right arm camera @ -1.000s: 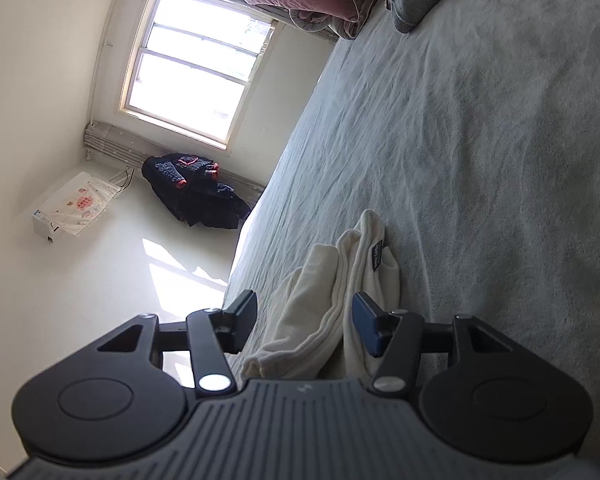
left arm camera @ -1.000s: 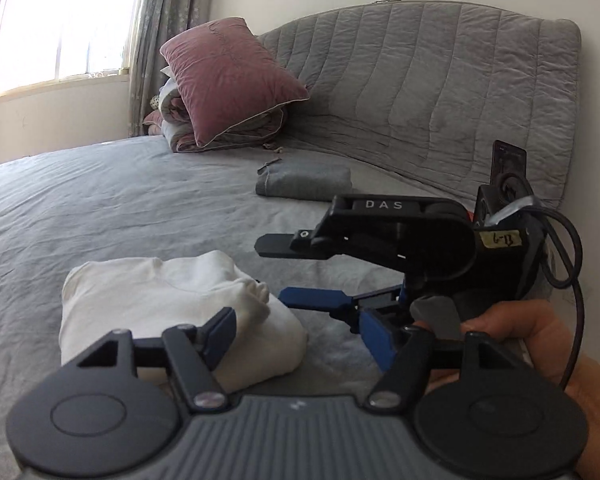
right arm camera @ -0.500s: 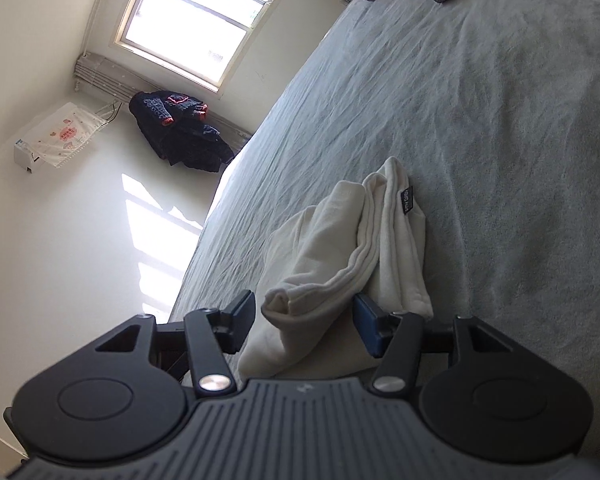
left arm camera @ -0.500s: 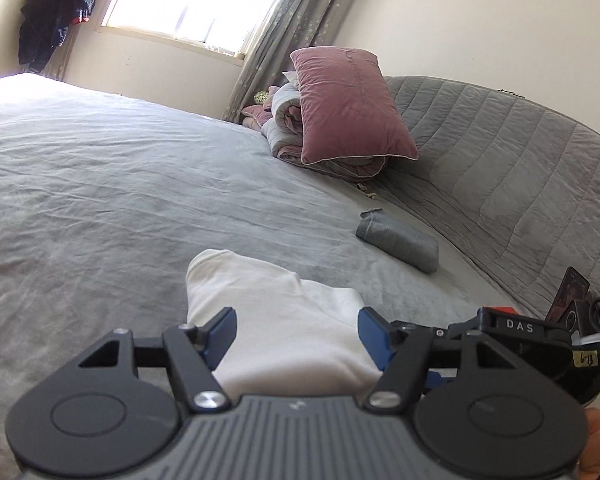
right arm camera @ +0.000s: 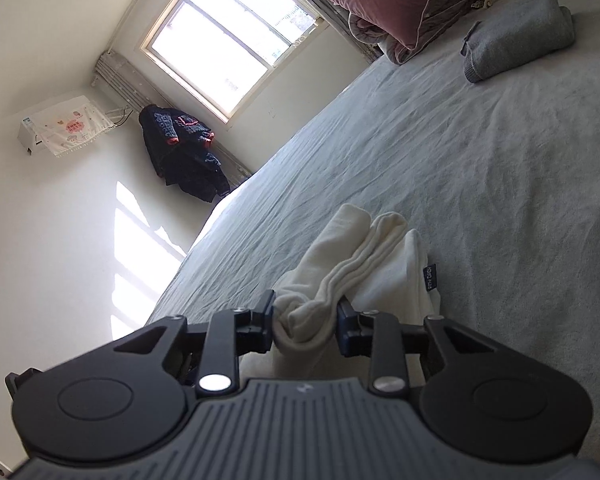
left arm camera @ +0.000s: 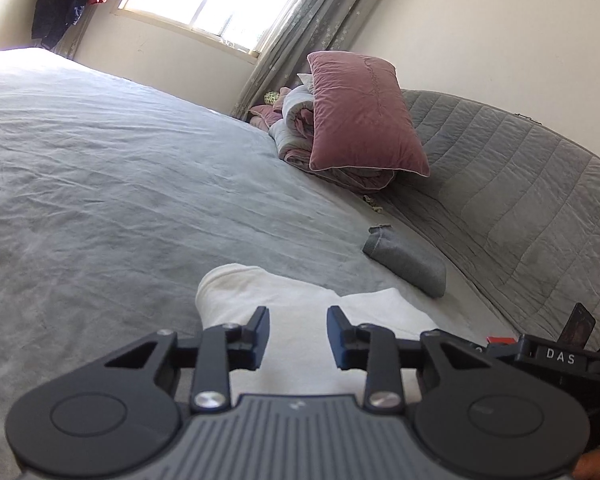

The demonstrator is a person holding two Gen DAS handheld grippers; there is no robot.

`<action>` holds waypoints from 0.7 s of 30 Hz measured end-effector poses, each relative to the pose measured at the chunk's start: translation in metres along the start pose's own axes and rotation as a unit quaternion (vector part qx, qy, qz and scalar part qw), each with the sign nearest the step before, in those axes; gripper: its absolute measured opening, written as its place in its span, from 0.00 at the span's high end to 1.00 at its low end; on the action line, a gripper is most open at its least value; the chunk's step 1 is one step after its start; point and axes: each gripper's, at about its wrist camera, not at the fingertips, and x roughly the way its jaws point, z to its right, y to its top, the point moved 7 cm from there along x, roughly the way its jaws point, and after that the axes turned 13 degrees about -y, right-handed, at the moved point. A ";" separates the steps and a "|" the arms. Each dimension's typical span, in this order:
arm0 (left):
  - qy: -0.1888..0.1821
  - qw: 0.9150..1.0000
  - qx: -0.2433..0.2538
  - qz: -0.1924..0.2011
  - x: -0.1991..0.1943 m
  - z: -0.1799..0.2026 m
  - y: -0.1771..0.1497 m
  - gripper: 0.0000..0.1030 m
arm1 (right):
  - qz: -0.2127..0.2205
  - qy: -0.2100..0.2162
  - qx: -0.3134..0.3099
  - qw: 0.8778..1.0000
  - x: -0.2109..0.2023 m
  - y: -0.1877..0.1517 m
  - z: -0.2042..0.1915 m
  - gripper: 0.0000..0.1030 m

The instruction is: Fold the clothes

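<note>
1. A bed covered by a wrinkled grey bedspread (left arm camera: 120, 184) fills most of both views, with a quilted grey headboard (left arm camera: 520, 200) along its far side.
2. A mauve pillow (left arm camera: 364, 120) leans on a rolled quilt (left arm camera: 296, 120) at the head of the bed, below the window (right arm camera: 224, 52).
3. A dark jacket (right arm camera: 184, 152) hangs in the corner by the window.
4. The folded white garment (right arm camera: 396, 276) lies on the bedspread, directly ahead of both tools; a small dark label (right arm camera: 430, 278) shows at its edge.
5. A folded grey garment (left arm camera: 408, 260) lies beyond it, near the headboard.
6. The right gripper (right arm camera: 306, 322) pinches a thick bundle of the white garment's layers between its fingers.
7. The left gripper (left arm camera: 296, 334) is over the white garment, jaws spread, nothing between them.
</note>
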 end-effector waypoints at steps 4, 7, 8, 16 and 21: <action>-0.009 0.999 0.034 -0.039 0.022 0.012 -0.021 0.69 | -0.026 -0.018 0.013 0.999 0.008 -0.009 0.020 0.68; -0.007 0.996 0.079 -0.040 0.029 0.016 -0.043 0.69 | -0.035 -0.031 0.009 0.999 0.011 -0.020 0.034 0.68; -0.006 0.995 0.097 -0.038 0.030 0.017 -0.049 0.69 | -0.033 -0.028 0.008 0.999 0.009 -0.021 0.035 0.68; 0.005 0.985 0.172 -0.017 0.023 0.028 -0.059 0.69 | 0.024 -0.052 -0.066 0.996 -0.003 -0.009 0.021 0.58; 0.004 0.982 0.187 -0.004 0.020 0.029 -0.065 0.69 | 0.084 -0.047 -0.182 0.979 0.000 0.002 -0.014 0.58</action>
